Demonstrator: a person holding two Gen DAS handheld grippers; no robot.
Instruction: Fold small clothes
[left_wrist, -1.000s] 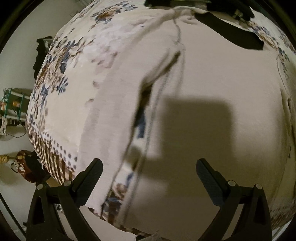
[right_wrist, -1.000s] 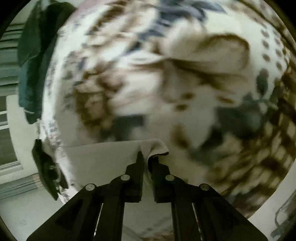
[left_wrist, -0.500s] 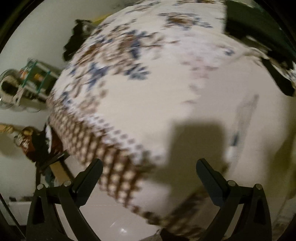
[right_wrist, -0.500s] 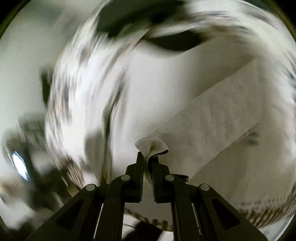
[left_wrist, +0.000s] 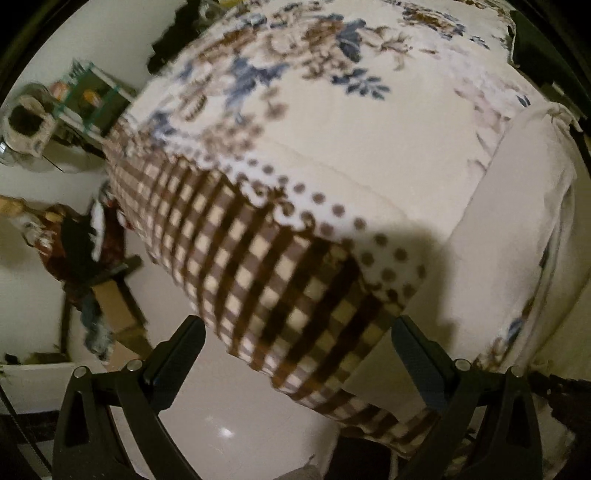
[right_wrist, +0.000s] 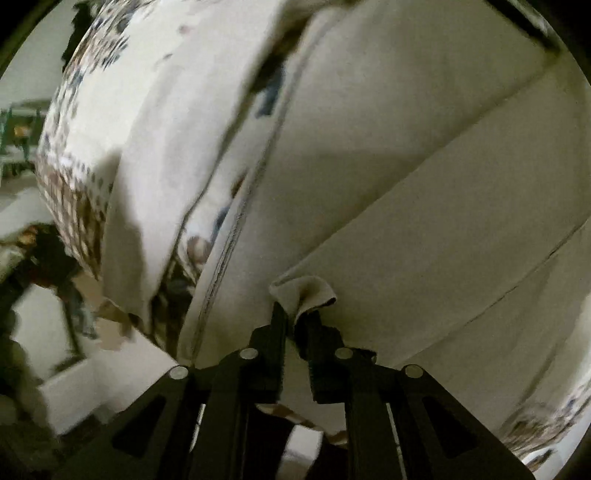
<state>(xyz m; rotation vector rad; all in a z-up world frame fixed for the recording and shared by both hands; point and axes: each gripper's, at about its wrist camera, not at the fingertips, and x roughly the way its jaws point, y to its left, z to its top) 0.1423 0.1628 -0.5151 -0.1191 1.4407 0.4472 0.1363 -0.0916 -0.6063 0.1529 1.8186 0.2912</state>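
We're on the cream garment (right_wrist: 424, 177), spread across most of the right wrist frame, seams running diagonally, lying on the floral blanket (left_wrist: 332, 122). A bunched corner of it (right_wrist: 303, 291) sits low in the centre of that frame, pinched between the jaws of the right hand-held gripper (right_wrist: 297, 321), which are nearly together on the cloth. So we judge this as mid-fold: one corner gripped and being carried over the body of the garment.

In the left wrist frame the same garment (left_wrist: 517, 229) shows only at the right edge, while the blanket's checked border (left_wrist: 280, 295) fills the middle. The left hand-held gripper (left_wrist: 295, 350) stands wide, holding nothing, above that border.

Next, we'd expect the right side to lay its corner down squarely on the far edge, and the left to come in over the cloth, likely to pin or take a second corner. Beyond the blanket, upper left, a cluttered shelf (left_wrist: 92, 96) shows.
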